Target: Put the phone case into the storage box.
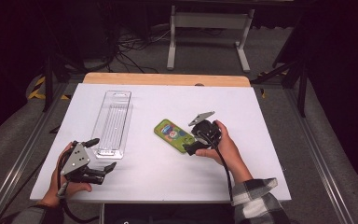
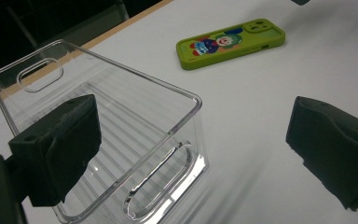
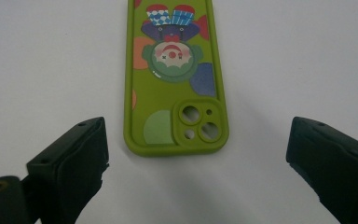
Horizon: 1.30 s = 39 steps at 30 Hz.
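Observation:
A lime-green phone case (image 1: 173,134) printed with a cartoon clown lies flat near the middle of the white table (image 1: 261,140). My right gripper (image 1: 191,136) is open just right of it. In the right gripper view the case (image 3: 175,79) has its camera end close in front of my open right gripper (image 3: 198,168). A clear plastic tray (image 1: 113,122) lies lengthwise at the left. My left gripper (image 1: 101,155) stands open at the tray's near end, holding nothing. The left gripper view shows the tray's near corner (image 2: 121,116) between the jaws of the left gripper (image 2: 196,149), and the case (image 2: 230,44) farther off.
A wooden strip (image 1: 168,79) runs along the table's far edge. Beyond it on the floor stand a white metal frame (image 1: 209,37) and loose cables (image 1: 130,46). Metal rails (image 1: 23,154) flank the table. A checked sleeve (image 1: 256,200) comes in at the bottom right.

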{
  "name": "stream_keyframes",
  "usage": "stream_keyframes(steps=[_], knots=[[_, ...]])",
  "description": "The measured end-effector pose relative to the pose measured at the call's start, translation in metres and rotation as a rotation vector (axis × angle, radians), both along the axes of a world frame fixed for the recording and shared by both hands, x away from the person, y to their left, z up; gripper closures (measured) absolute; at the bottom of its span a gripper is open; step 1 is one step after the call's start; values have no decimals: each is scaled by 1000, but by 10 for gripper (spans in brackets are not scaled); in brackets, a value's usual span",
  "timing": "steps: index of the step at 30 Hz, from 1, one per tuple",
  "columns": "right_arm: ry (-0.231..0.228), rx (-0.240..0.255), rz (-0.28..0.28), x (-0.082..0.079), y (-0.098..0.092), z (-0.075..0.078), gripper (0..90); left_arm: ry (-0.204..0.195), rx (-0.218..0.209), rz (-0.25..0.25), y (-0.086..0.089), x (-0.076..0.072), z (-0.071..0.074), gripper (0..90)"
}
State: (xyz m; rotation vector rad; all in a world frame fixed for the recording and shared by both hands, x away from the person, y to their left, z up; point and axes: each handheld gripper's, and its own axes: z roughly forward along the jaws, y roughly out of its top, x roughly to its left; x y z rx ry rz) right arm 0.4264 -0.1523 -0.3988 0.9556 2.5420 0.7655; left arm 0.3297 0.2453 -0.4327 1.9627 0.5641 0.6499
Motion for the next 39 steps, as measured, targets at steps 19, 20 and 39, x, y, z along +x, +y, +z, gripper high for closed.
stream_keyframes(steps=[19,20,39], knots=[[149,-104,40,29,29,-19,81,6,53,-7,-4,0,-3,39],[156,-115,44,29,31,-20,86,6,51,-8,-4,-1,-3,39],[235,-241,56,47,47,-32,109,20,58,-28,-8,-2,-4,42]])
